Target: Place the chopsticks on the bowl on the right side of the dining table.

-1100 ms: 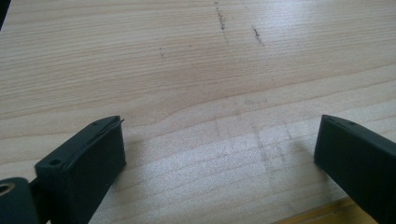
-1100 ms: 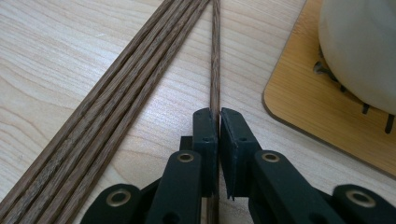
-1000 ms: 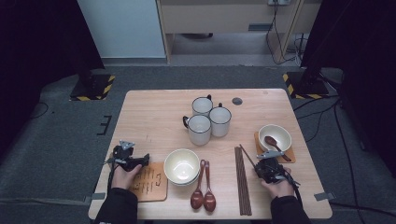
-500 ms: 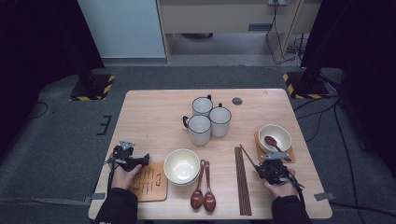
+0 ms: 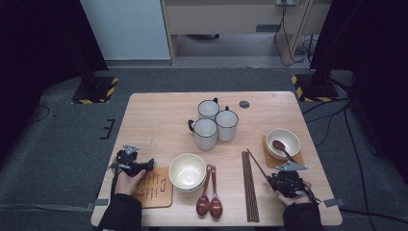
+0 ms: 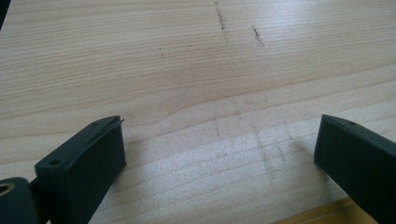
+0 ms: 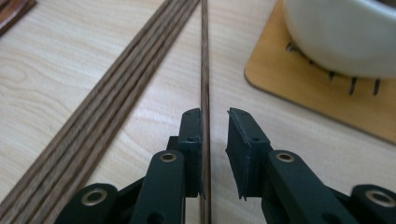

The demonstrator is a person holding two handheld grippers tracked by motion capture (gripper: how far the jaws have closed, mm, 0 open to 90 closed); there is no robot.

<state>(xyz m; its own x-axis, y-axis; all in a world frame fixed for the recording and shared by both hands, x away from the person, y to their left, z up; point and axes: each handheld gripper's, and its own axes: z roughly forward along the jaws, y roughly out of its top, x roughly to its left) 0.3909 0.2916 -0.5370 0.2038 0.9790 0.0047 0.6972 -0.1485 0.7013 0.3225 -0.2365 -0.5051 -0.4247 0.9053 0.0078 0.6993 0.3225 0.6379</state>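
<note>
- Chopstick, a single thin dark wooden stick, lies on the light wooden table near its front right corner, angled away from the bundle of dark wooden chopsticks beside it.
- Right gripper sits low over this stick; in the right gripper view its jaws stand a little apart with the stick running between them, against the left jaw, not clamped.
- Right hand holds that gripper at the front edge.
- White ceramic bowl with a brown wooden spoon inside rests on a tan wooden coaster near the right edge.
- Left gripper hovers over bare table near the front left corner, its jaws wide apart and holding nothing.
- Left hand grips it beside a tan wooden coaster with printed text.
- Cream empty bowl sits at the front centre, with two brown wooden spoons just to its right.
- Three white enamel mugs cluster near the table's middle.
</note>
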